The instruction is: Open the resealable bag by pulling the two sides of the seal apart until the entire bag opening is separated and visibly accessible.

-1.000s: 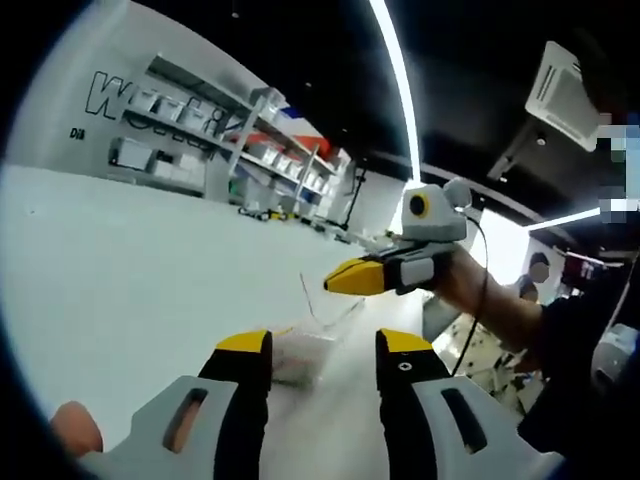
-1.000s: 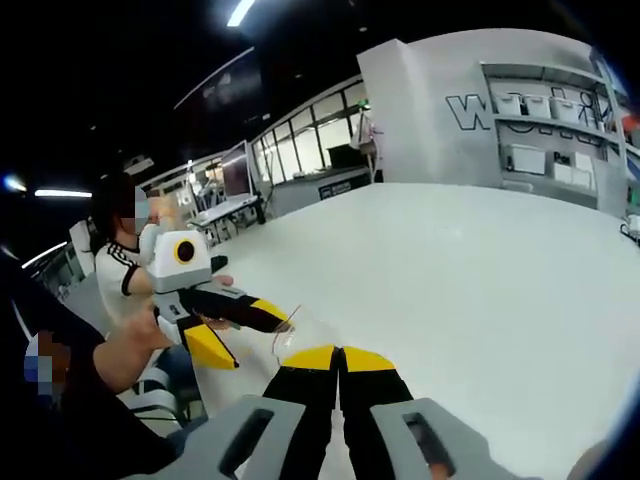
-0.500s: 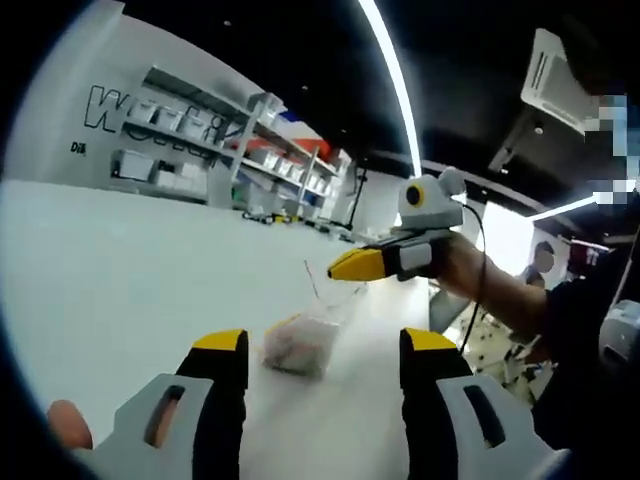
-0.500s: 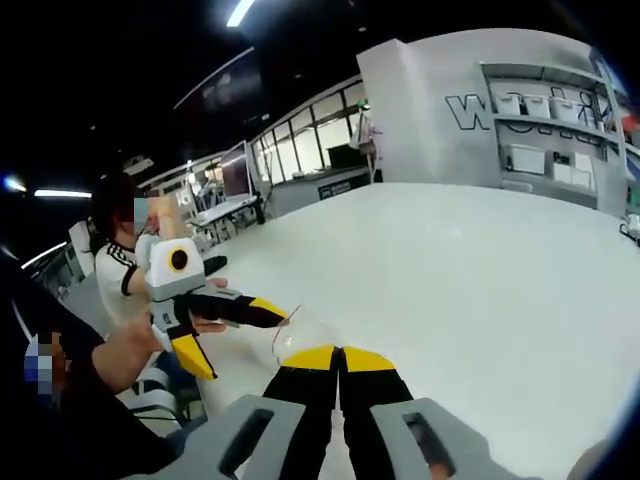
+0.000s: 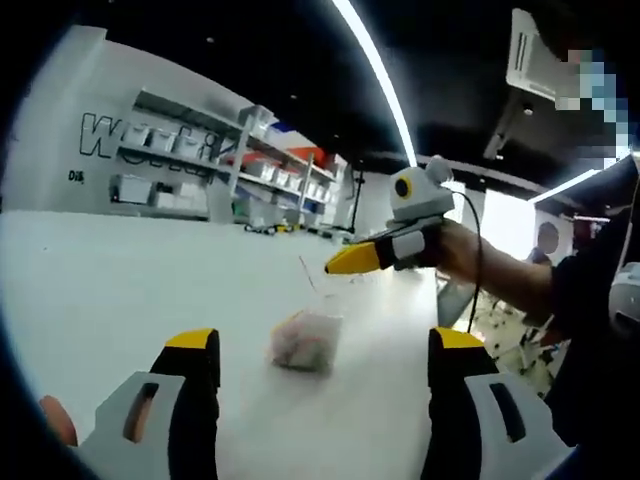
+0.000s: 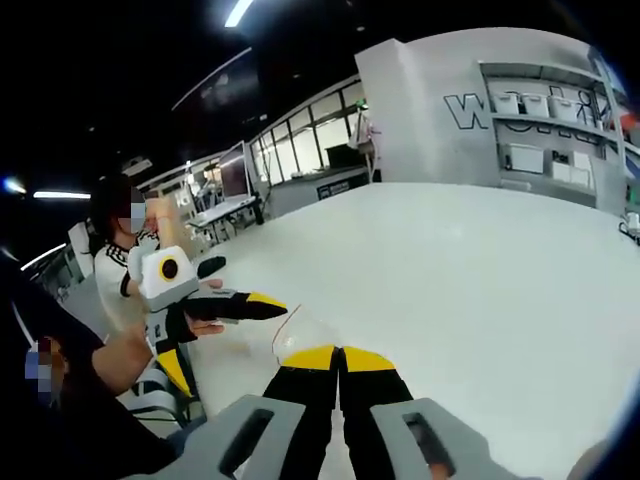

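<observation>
So here we've got the left claw (image 5: 318, 355) spread wide, nothing between its yellow-tipped jaws. From its own camera the resealable bag (image 5: 307, 338) sits out ahead of it, roughly centred in the gap between the two jaws but clear of both, resting on the white table (image 5: 120, 280). The bag is clear plastic with something pale and pinkish-brown lumped in the bottom; we can't tell what it is.

The right claw (image 5: 335, 266) comes in from the right side of the left gripper view, above and just beyond the bag, held by a hand (image 5: 462, 252) with a dark cable running back along the arm. Its jaws look pressed together, and the bag's thin upper edge rises to its tip. In the right gripper view we see that same claw (image 6: 339, 352) from behind: jaws closed flat against each other, with a curl of clear plastic (image 6: 288, 331) sticking out just left of the tips. So it looks pinched on the top edge of the bag, though the actual contact is hidden by the jaws.

In the right gripper view the left claw (image 6: 232, 333) sits off to the left of the right claw's tips, near the plastic but apart from it, jaws splayed, one pointing at the plastic and one angled down.

Behind it all there's wall shelving (image 5: 190, 150) and a seated person (image 6: 120, 255).
</observation>
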`<control>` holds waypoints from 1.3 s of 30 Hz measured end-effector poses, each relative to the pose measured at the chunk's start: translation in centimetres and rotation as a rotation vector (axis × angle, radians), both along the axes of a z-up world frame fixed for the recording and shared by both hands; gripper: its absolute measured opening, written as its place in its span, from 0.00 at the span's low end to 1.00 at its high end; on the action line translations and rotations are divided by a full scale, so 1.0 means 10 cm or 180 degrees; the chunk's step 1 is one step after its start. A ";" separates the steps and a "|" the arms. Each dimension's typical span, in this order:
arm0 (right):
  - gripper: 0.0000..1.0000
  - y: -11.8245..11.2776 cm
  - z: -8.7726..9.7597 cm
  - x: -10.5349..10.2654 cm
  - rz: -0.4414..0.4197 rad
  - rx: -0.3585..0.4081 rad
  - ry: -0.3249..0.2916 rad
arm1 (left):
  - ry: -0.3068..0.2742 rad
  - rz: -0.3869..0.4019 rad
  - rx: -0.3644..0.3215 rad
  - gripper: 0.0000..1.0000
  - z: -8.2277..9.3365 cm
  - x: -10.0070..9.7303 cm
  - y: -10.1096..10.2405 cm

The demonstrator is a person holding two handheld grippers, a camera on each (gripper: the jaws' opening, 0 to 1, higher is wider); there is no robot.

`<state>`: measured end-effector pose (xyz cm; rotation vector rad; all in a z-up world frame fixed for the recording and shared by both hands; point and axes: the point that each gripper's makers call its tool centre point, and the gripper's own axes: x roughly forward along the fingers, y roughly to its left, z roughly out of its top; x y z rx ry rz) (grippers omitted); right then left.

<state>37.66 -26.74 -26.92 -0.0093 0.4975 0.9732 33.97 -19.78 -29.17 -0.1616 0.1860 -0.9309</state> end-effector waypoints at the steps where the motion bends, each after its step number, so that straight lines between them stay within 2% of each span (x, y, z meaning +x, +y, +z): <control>1: 0.00 0.00 0.00 0.00 0.0000 0.0004 0.0003 | -0.0018 0.0012 0.0008 0.85 -0.01 0.00 0.01; 6: 0.00 0.01 0.00 0.02 -0.0009 0.0025 0.0009 | -0.0088 0.0034 0.0045 0.86 -0.04 -0.01 0.05; 12: 0.00 0.02 0.00 0.05 -0.0015 0.0038 0.0019 | -0.0055 0.0081 0.0098 0.85 -0.08 0.02 0.10; 26: 0.00 0.08 0.10 0.16 -0.0054 0.0190 0.0019 | -0.0091 0.0125 0.0063 0.83 -0.04 0.04 0.16; 39: 0.00 0.20 0.21 0.34 -0.0067 0.0258 -0.0063 | -0.0110 0.0179 0.0083 0.83 -0.04 0.05 0.23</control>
